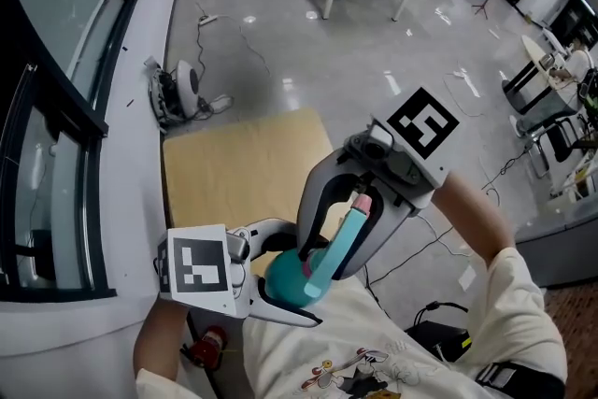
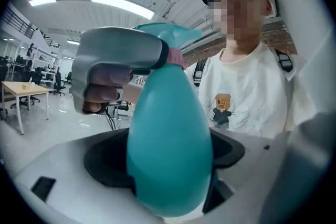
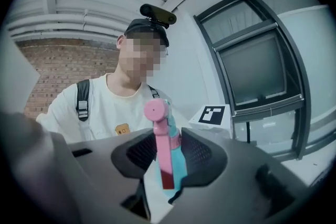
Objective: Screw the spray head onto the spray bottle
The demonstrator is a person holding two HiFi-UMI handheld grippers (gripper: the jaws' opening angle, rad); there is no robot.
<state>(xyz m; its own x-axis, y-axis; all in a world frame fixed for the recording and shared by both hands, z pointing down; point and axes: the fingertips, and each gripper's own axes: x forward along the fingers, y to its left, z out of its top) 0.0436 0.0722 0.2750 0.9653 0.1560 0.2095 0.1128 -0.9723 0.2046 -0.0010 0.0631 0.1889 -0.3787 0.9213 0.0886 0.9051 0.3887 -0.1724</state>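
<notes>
L gripper (image 2: 168,181) is clamped on the belly of the teal spray bottle (image 2: 168,128), both pads hard against it. R gripper (image 3: 168,157) is closed on the spray head (image 3: 167,134), w/ the pink nozzle sticking up above the jaws. Head view shows the two already mated, held in the air close to the person's shirt, head slanting up & away from the bottle.

Risks, as I judge them:
- Cross-thread: head sits at a slant in the R jaws. If it's not square to the neck at the pink collar (image 2: 177,57), turning will bind or chew the thread.
- Bottle is smooth & egg-shaped, so torque could spin it in the L pads instead of tightening.
- R grip is on a narrow part near the trigger; it could slip off mid-turn or pinch the trigger.
- Whole thing hangs at the near edge of the wooden table (image 1: 234,163), not over it, so a drop prob. goes to the floor (image 1: 355,61) beyond.
</notes>
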